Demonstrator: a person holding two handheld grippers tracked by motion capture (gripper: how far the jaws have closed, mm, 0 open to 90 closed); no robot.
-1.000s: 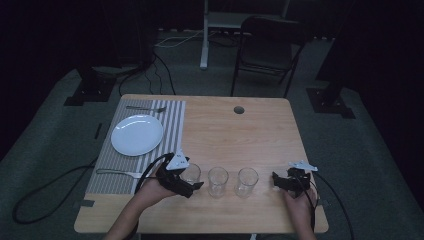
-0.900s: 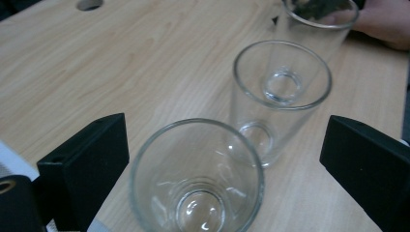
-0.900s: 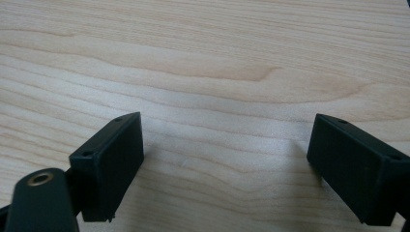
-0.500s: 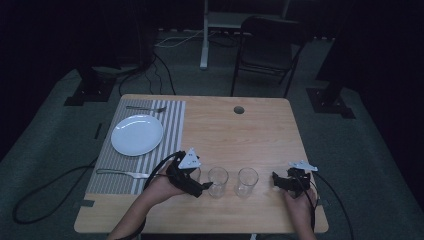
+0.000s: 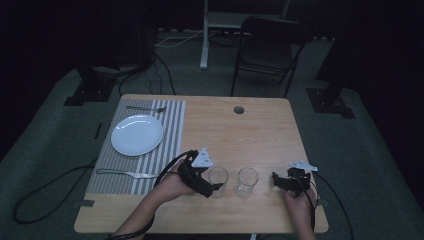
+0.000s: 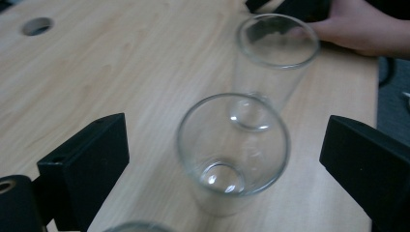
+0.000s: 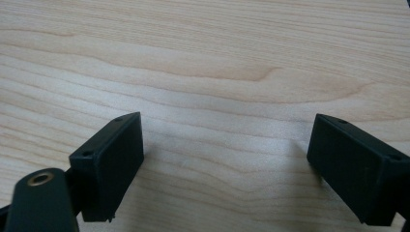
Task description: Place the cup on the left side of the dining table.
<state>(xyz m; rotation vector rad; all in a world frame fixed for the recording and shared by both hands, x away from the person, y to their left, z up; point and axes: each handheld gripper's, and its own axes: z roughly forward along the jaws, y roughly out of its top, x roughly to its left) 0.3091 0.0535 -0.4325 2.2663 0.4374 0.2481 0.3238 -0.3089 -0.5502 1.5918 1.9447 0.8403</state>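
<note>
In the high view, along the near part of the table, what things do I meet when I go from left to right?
knife → left gripper → first glass → second glass → right gripper

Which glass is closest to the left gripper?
The left glass, right beside the left gripper and sitting between its open jaws in the left gripper view. The other glass stands farther right, nearer the right gripper.
</note>
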